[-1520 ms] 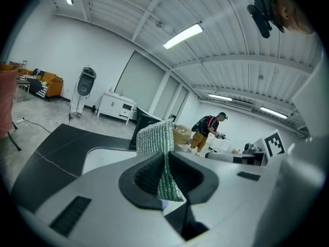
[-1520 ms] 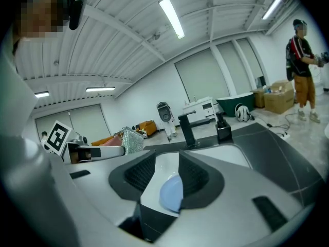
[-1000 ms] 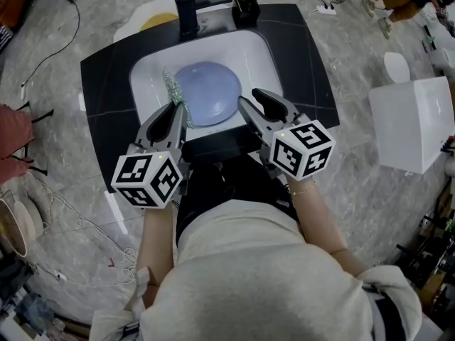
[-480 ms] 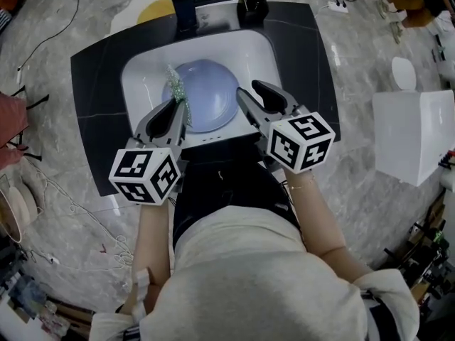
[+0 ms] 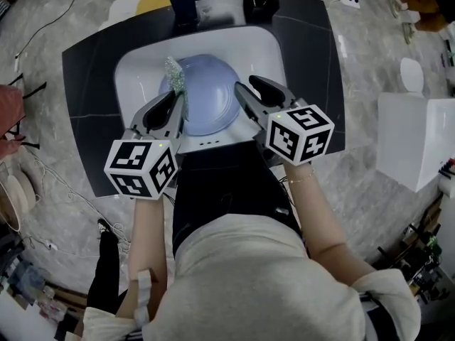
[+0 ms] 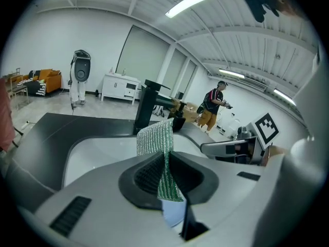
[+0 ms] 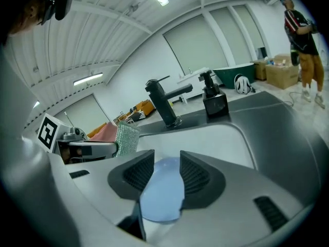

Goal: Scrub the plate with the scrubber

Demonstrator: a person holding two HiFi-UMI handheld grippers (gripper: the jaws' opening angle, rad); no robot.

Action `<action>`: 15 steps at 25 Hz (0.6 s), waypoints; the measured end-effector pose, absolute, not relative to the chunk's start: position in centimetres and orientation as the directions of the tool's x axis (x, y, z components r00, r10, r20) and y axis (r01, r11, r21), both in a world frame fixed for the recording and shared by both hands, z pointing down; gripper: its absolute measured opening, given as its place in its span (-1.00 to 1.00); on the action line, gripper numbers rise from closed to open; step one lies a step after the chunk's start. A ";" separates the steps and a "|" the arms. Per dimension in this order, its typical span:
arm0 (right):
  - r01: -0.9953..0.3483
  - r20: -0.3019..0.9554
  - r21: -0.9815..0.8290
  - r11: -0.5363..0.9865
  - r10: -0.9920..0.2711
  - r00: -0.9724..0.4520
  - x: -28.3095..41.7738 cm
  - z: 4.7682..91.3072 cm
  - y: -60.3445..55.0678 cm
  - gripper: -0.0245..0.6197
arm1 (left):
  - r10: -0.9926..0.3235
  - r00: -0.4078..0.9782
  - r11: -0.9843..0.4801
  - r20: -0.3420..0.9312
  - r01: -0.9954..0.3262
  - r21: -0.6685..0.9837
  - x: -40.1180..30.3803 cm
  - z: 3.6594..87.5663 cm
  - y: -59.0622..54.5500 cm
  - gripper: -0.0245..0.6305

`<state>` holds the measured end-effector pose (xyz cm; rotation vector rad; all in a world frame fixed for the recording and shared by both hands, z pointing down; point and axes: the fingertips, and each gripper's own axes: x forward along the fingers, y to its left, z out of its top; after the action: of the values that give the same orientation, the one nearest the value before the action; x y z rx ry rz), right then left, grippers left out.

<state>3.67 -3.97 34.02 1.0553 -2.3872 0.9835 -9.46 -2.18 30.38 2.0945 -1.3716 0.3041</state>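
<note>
Although the left gripper has the scrubber clamped just ahead, by the plate in the sink, the right gripper, jaws apart, flanks its rim; scrubbing judged not yet begun.

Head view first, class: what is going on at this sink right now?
A person stands at a white sink with a tool in each hand. The left tool is shut on a green mesh scrubber, held over the left rim of the blue plate lying in the basin. The right tool is open at the plate's right edge, not clamped on it. Scrubbing looks about to begin.
</note>
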 end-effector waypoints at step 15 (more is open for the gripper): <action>-0.770 0.636 -0.475 0.427 -0.438 -0.635 3.2 39.9 -6.9 -0.45 | -0.657 0.428 -0.298 0.620 -0.903 0.308 -9.0 36.3 -4.9 -0.76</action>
<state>3.20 -6.89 39.87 1.0249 -2.2669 1.0749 -8.97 -4.95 36.27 2.0560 -1.3112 0.5058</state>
